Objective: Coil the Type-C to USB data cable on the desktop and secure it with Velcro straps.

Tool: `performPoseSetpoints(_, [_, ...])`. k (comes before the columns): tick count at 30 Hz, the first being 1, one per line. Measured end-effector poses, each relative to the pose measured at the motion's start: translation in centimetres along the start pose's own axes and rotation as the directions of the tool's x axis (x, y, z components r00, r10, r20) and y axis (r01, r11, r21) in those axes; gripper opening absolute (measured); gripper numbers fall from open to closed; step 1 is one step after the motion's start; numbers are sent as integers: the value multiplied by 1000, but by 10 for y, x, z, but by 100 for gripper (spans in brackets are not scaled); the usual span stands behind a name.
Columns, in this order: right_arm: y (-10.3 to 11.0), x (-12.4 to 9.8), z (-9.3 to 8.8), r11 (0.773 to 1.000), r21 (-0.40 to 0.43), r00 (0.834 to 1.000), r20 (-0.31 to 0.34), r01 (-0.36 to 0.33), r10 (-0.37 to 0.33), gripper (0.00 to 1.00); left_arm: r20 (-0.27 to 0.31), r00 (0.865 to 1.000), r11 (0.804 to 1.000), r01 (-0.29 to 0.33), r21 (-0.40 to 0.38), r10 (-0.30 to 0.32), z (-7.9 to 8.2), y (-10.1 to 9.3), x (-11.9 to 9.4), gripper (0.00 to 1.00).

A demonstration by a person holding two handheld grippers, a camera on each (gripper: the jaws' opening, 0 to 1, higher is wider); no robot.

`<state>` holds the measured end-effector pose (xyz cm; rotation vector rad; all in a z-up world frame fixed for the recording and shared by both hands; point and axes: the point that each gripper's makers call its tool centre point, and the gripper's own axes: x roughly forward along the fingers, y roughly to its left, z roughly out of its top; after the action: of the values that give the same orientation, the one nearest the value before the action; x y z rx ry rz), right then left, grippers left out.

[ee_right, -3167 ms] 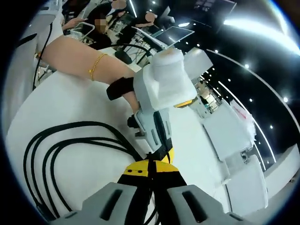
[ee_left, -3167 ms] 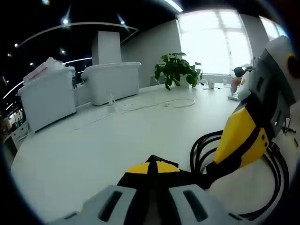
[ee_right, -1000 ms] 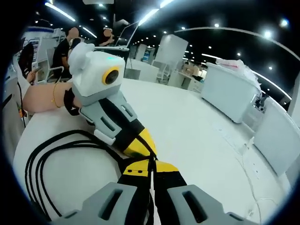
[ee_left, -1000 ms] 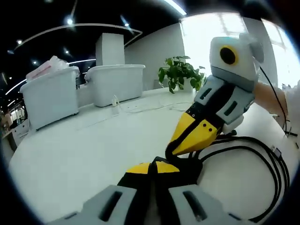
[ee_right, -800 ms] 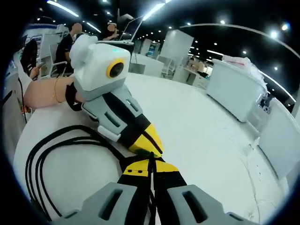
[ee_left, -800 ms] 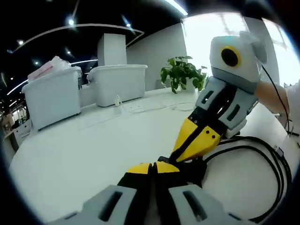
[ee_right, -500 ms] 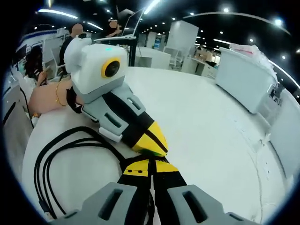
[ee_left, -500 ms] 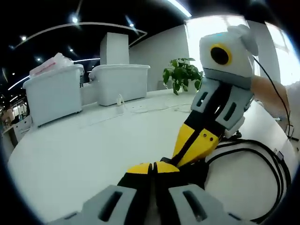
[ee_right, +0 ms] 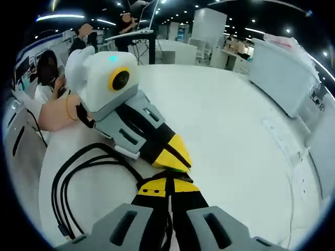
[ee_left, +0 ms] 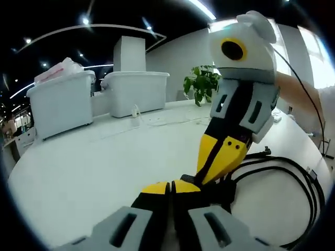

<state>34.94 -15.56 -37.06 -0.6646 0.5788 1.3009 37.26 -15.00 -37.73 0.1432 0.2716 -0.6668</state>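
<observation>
The black data cable [ee_left: 314, 194] lies in several loops on the white table [ee_left: 104, 167]. My left gripper [ee_left: 170, 187] is shut at the gathered end of the loops, where a black Velcro strap [ee_left: 222, 191] wraps them. My right gripper [ee_left: 208, 175] comes in from the right, its yellow tips shut and pressed against that same spot. In the right gripper view my right gripper [ee_right: 167, 184] is shut at the bottom, and the left gripper [ee_right: 175, 157] meets it tip to tip. There the cable [ee_right: 62, 194] loops away to the left. What sits between the tips is hidden.
Two large white bins [ee_left: 60, 104] [ee_left: 136, 91], a potted plant [ee_left: 201, 83] and a thin white cable [ee_left: 172, 121] stand at the table's far side. A hand with a bracelet [ee_right: 57, 112] holds the left gripper. People sit at desks [ee_right: 49, 70] beyond the table edge.
The right gripper has tipped more upright over the gathered end while both tips stay together there. Both views have shifted a little. The loops have not moved.
</observation>
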Motion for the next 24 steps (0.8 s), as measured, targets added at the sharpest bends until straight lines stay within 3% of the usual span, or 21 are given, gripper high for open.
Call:
performPoseSetpoints(15, [-3, 8, -8, 1000, -24, 997, -73, 1, -2, 2, 0, 1000, 1000, 2, 16, -2, 2, -3, 0, 4])
performPoseSetpoints(19, [-6, 9, -6, 997, -82, 998, -63, 14, -19, 6, 0, 1000, 1000, 0, 16, 0, 2, -2, 0, 4])
performPoseSetpoints(24, [-9, 8, -5, 996, -91, 998, -57, 23, -28, 10, -1, 1000, 1000, -1, 19, 1, 2, -2, 0, 4])
